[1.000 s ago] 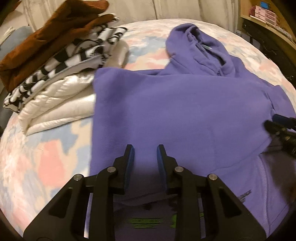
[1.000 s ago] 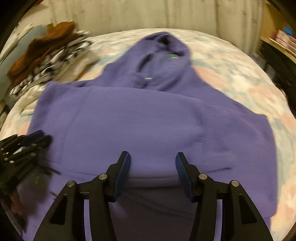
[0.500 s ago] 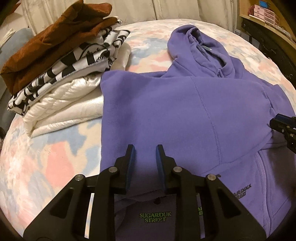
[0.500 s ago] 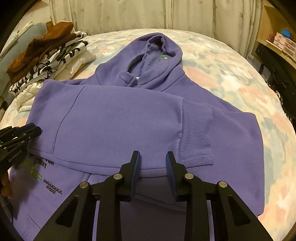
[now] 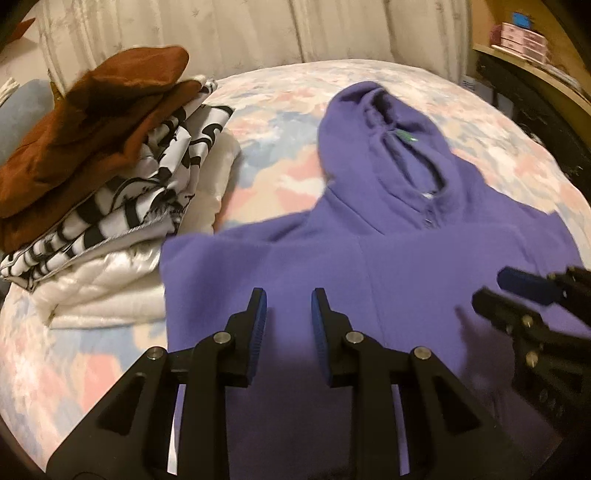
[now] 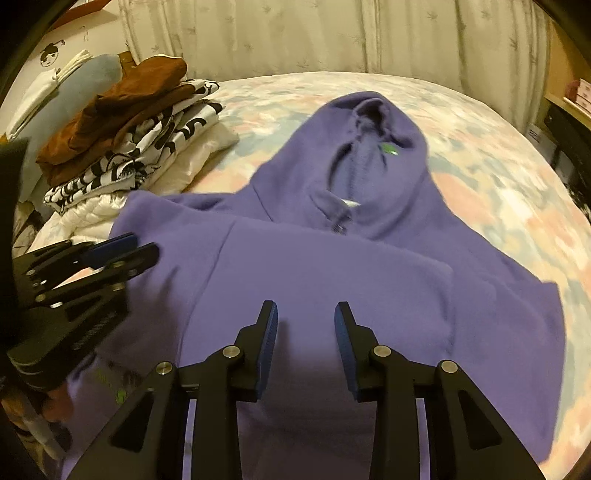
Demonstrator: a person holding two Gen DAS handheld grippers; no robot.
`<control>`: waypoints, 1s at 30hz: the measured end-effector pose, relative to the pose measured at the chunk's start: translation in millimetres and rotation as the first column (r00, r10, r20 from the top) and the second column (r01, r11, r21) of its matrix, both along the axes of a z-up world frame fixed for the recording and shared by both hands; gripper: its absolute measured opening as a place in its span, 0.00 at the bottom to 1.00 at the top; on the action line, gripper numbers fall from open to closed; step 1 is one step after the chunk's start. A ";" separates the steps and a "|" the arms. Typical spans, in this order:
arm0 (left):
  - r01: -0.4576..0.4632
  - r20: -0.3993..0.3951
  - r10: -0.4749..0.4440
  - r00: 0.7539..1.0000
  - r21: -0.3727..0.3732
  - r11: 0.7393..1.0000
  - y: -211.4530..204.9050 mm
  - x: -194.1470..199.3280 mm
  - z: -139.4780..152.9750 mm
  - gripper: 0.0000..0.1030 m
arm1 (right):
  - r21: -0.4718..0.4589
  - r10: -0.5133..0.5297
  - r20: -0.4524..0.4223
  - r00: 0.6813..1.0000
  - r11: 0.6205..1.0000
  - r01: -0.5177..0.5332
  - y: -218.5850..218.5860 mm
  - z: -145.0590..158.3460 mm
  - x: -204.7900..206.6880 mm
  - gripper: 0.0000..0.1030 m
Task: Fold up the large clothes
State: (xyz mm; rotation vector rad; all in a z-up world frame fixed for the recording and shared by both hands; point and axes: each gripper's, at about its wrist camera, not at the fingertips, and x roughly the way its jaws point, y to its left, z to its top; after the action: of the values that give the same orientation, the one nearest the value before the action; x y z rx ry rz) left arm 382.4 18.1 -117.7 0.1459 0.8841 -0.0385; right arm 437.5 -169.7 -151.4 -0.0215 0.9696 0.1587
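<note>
A purple hoodie (image 5: pixel 406 258) lies flat on the bed, hood (image 5: pixel 384 147) pointing away, with a sleeve folded across its body (image 6: pixel 332 266). My left gripper (image 5: pixel 286 295) hovers over the hoodie's left half, jaws a little apart with nothing between them. My right gripper (image 6: pixel 306 308) hovers over the middle of the folded part, also slightly apart and empty. Each gripper shows in the other's view: the right gripper (image 5: pixel 495 291) at the right edge, the left gripper (image 6: pixel 140 245) at the left edge. A hand holding the left gripper is partly visible at the lower left.
A stack of folded clothes (image 5: pixel 110 166), brown on top, black-and-white below, white quilted at the bottom, sits left of the hoodie (image 6: pixel 129 140). The bed (image 5: pixel 277 110) has a pastel floral cover. Curtains hang behind. A shelf (image 5: pixel 524 33) stands at the right.
Both grippers have lifted and pulled back from the hoodie's folded edge, so more of the bed shows. The right jaws narrowed from a wider gap. The hoodie stays flat.
</note>
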 end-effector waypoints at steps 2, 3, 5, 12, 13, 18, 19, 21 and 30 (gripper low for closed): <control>-0.018 -0.010 0.018 1.000 0.010 1.000 3.1 15.9 -8.1 0.22 | -0.002 -0.009 -0.008 1.000 1.000 0.009 -2.5 -6.0 15.3 0.31; -0.031 -0.017 0.032 0.999 0.022 0.999 6.1 24.5 -13.6 0.22 | -0.006 -0.018 -0.008 1.000 1.000 0.018 -5.4 -9.6 22.1 0.31; -0.059 -0.026 0.060 0.998 0.040 0.997 14.7 37.5 -23.4 0.22 | -0.029 -0.056 -0.012 0.998 0.998 0.056 -18.9 -17.6 35.8 0.31; -0.035 -0.012 0.035 0.999 -0.005 0.999 38.7 43.5 -31.7 0.19 | 0.019 -0.135 -0.013 0.991 0.991 0.136 -103.6 -30.9 42.1 0.13; -0.036 -0.011 0.036 0.999 -0.005 0.999 39.8 43.5 -31.0 0.19 | 0.007 -0.136 -0.004 0.991 0.991 0.136 -108.8 -28.1 38.6 0.10; -0.033 -0.009 0.033 0.999 -0.011 0.999 42.8 40.9 -29.8 0.19 | -0.153 -0.240 0.035 0.970 0.958 0.243 -138.3 -33.8 26.8 0.47; -0.031 -0.009 0.031 0.999 -0.007 0.999 42.7 38.9 -29.5 0.19 | -0.134 -0.260 0.017 0.966 0.956 0.260 -146.5 -37.3 26.6 0.47; -0.020 -0.015 0.019 1.000 -0.010 1.000 42.6 36.7 -29.6 0.19 | -0.100 -0.285 0.000 0.959 0.954 0.283 -160.0 -41.0 24.8 0.47; 0.019 -0.058 -0.024 0.998 -0.093 0.996 46.7 8.2 -5.4 0.40 | -0.005 -0.308 0.014 0.951 0.951 0.308 -171.5 -10.5 -2.6 0.47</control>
State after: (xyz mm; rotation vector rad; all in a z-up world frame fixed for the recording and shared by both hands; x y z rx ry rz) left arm 390.6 64.8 -123.1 0.0684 0.9378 -0.1040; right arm 434.8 -341.3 -161.9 0.1225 0.9477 -0.1333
